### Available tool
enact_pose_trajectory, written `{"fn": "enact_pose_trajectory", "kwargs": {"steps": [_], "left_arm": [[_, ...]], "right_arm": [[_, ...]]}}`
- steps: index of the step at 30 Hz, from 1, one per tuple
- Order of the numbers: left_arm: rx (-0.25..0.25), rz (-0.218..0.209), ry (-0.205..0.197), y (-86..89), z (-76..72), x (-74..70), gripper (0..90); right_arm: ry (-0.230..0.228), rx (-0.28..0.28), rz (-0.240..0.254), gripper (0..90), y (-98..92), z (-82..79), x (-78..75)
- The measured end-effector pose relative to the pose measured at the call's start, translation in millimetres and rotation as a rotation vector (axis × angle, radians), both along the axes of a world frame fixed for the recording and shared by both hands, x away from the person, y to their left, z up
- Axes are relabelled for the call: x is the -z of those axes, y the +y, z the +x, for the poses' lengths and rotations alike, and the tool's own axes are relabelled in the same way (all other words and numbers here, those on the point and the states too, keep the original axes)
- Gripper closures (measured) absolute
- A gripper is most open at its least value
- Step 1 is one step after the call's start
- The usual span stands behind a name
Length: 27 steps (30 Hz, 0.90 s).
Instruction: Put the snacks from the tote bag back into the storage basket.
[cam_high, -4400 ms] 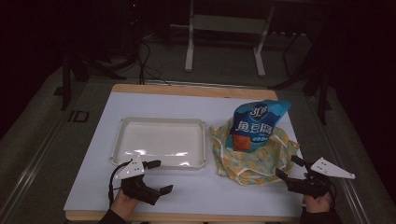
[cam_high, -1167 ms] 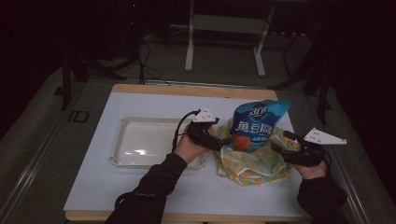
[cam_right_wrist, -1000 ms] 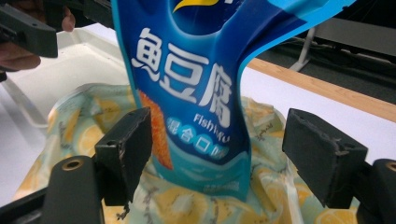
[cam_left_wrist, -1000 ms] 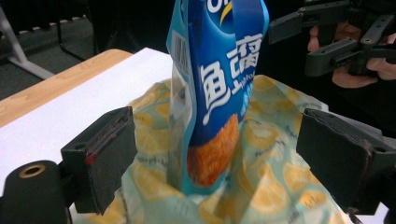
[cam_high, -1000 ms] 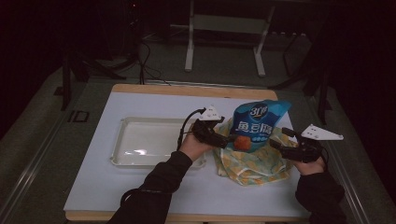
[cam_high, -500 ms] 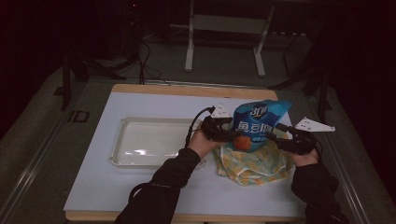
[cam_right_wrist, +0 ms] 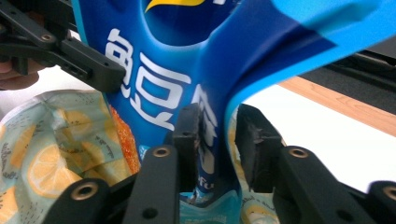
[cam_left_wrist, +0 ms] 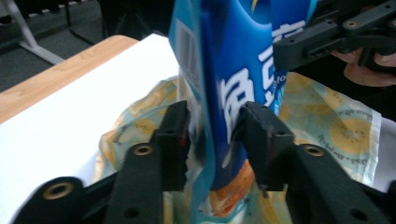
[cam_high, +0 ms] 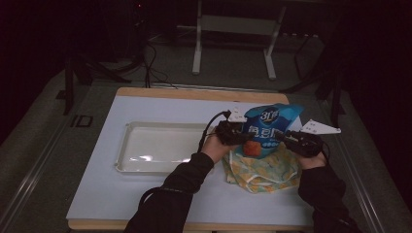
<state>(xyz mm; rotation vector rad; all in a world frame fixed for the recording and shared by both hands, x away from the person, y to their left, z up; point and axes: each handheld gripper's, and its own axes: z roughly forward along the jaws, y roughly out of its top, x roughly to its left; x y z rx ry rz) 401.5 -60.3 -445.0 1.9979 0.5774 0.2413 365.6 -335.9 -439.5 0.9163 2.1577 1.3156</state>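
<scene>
Blue snack bag point(cam_high: 265, 130), white lettering, orange patch low on its front, stands upright right of centre in the high view, on top of a yellow lemon-print bag point(cam_high: 262, 170) lying flat on the white table point(cam_high: 145, 194).

Left gripper point(cam_high: 239, 134) sits at the blue bag's left edge. Left gripper view: both black jaws flank the bag's side edge, film pinched and creased between the pads, so clenched on the blue snack bag point(cam_left_wrist: 233, 70). Lemon-print bag point(cam_left_wrist: 336, 126) spreads beneath and behind.

Right gripper point(cam_high: 287, 137) meets the bag's right edge, grey plate on top. Right gripper view: the near jaw presses on the film, the other stands just beside it; a fold of the blue snack bag point(cam_right_wrist: 196, 60) runs down between them. Grasping the bag's edge, as far as can be told. The left gripper's black jaw point(cam_right_wrist: 70, 51) shows at upper left of this view.

White tray point(cam_high: 163, 148), shallow, lies left of both bags, centre-left of the table. Dark floor and metal stand legs point(cam_high: 233, 43) at top of the high view.
</scene>
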Motion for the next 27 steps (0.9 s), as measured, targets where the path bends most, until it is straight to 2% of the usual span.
{"fn": "enact_pose_trajectory", "kwargs": {"steps": [5,12,19,27], "left_arm": [[0.005,-0.004,0.011,0.2,0.3,-0.1,69.0],[-0.007,0.016,0.006,-1.6,-0.8,-2.4,76.2],[-0.010,-0.013,0.025,2.0,0.4,-2.2,81.8],[-0.013,-0.013,0.043,2.8,1.5,-6.2,83.7]], "right_arm": [[-0.003,-0.002,-0.003,76.5,3.4,0.3,0.6],[-0.012,-0.010,-0.014,86.4,6.4,-0.7,1.0],[-0.017,-0.004,-0.015,87.7,8.1,-1.8,0.8],[-0.008,-0.008,-0.016,88.7,8.7,-1.8,-2.7]]}}
